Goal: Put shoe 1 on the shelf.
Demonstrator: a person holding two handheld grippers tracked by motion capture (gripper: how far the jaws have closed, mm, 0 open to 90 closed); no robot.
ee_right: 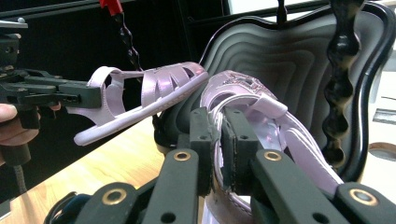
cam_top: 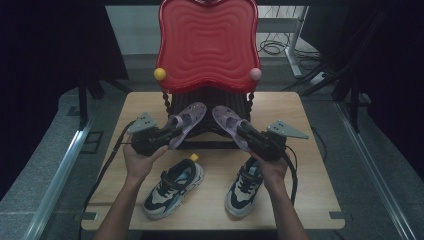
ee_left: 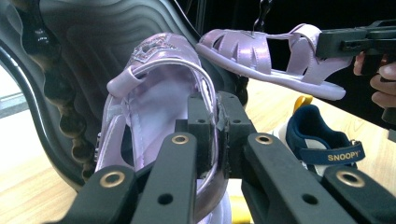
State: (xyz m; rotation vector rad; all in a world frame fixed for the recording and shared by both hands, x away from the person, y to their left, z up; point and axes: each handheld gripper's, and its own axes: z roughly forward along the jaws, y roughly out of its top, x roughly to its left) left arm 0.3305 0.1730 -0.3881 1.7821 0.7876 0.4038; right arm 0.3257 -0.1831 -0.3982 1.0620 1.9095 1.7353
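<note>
Left gripper [cam_top: 167,134] and right gripper [cam_top: 245,132] each clamp one lilac sandal [cam_top: 186,121], [cam_top: 227,123], lifted above the table [cam_top: 310,165] near its far edge, toes toward the red-and-black stand [cam_top: 207,45]; two sneakers [cam_top: 172,187], [cam_top: 245,187] lie near the front edge.

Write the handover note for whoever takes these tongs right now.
Left tongs: shut on the left purple sandal, pinching its side strap, held off the table.
Right tongs: shut on the right purple sandal, also lifted.
Both sandals point toes-first at the lower shelf of the black rack under the red tray.
Done: both sandals picked up.
Left: probably set them on the shelf. The two sneakers remain on the table.
</note>
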